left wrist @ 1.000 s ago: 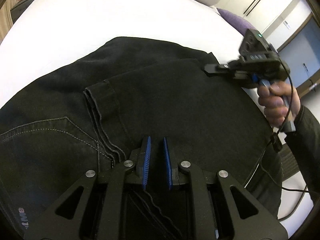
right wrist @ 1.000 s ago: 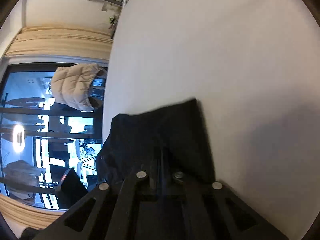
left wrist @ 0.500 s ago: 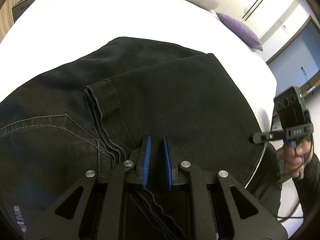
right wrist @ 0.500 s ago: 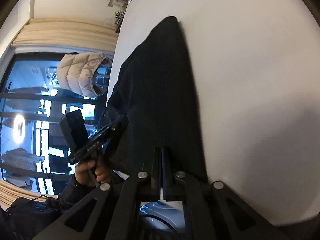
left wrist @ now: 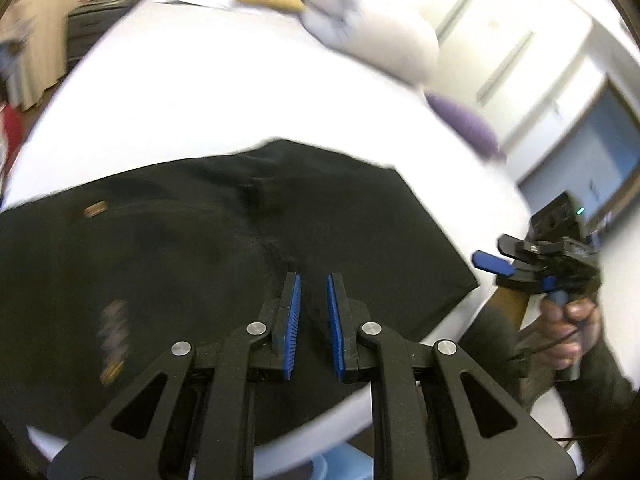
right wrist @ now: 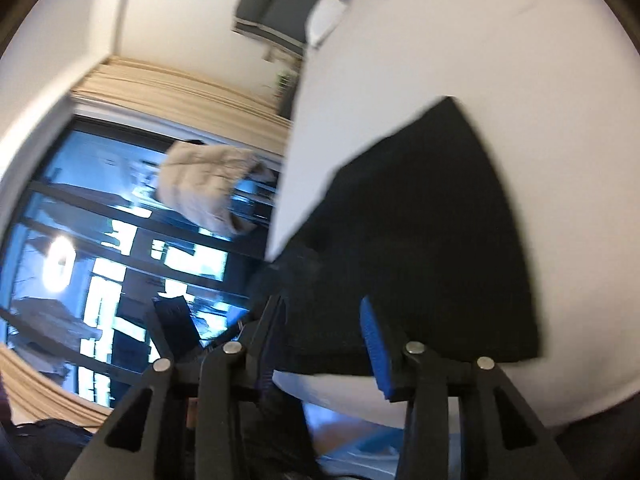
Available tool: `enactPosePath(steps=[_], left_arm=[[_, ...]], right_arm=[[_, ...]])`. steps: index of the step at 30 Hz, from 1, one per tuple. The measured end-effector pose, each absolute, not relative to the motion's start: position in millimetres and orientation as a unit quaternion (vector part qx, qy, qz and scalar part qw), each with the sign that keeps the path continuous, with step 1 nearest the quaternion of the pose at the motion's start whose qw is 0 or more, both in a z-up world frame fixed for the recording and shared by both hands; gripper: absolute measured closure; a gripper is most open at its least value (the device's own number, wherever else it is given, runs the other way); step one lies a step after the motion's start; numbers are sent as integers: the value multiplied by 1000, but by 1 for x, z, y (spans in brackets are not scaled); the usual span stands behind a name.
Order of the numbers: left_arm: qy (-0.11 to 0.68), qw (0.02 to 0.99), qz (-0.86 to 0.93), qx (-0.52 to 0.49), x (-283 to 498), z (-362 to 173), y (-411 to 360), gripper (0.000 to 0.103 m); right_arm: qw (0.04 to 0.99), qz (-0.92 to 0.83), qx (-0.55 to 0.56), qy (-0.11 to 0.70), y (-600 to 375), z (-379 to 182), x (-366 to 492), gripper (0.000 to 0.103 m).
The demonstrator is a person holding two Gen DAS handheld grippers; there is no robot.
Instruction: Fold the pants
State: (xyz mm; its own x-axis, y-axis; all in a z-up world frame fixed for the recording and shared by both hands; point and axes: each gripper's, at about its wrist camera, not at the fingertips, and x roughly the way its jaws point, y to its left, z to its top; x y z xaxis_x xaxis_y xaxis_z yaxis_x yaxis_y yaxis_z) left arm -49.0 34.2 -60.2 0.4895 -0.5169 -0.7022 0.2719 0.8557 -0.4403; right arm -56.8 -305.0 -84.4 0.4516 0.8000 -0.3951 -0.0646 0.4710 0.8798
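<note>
Right claw (right wrist: 324, 344) opening, empty, left claw (left wrist: 313, 312) narrowly apart, seemingly empty, pants (left wrist: 200, 240) folded.

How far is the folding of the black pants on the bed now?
Done: the pants lie folded into a compact dark block on the white bed. In hand: nothing; left claw holds no cloth, right claw is opening, empty. Left: perhaps one final fold.

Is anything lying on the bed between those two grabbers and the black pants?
Nothing visible. The black pants lie folded on the white bed, directly ahead of the left gripper and the right gripper, whose jaws are opening with nothing gripped. The pillows sit far behind.
</note>
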Motion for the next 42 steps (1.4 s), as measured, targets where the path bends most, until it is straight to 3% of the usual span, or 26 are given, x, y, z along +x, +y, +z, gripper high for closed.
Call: enactPosePath(steps=[2, 3, 4, 6, 7, 12, 14, 16, 24, 33, 38, 42], left_arm=[[439, 858, -205, -170, -71, -55, 68, 85], [434, 859, -192, -189, -81, -55, 85, 76], [431, 860, -180, -207, -89, -55, 99, 51], [415, 860, -143, -260, -108, -57, 132, 17], [397, 861, -121, -294, -122, -60, 151, 16], [388, 835, -71, -382, -149, -84, 206, 16], [393, 821, -65, -408, -154, -95, 216, 16], [396, 809, -66, -430, -156, -105, 222, 16], [401, 751, -46, -522, -151, -152, 238, 17], [380, 739, -44, -554, -141, -162, 240, 17], [380, 737, -41, -557, -127, -158, 239, 38], [383, 722, -34, -575, -123, -163, 240, 65]], right_arm=[[735, 302, 427, 432, -290, -83, -49, 59], [732, 308, 426, 433, -281, -82, -45, 59], [729, 314, 425, 436, -272, -83, -40, 59], [720, 323, 425, 443, -256, -87, -31, 59], [718, 324, 426, 445, -249, -87, -26, 59], [707, 325, 439, 449, -228, -94, -13, 58], [706, 320, 446, 447, -225, -95, -11, 46], [709, 316, 448, 444, -224, -93, -9, 42], [706, 324, 442, 448, -218, -90, -1, 42], [697, 334, 437, 461, -211, -96, 6, 42], [692, 334, 422, 482, -209, -98, 17, 42], [687, 336, 389, 513, -197, -101, 32, 42]])
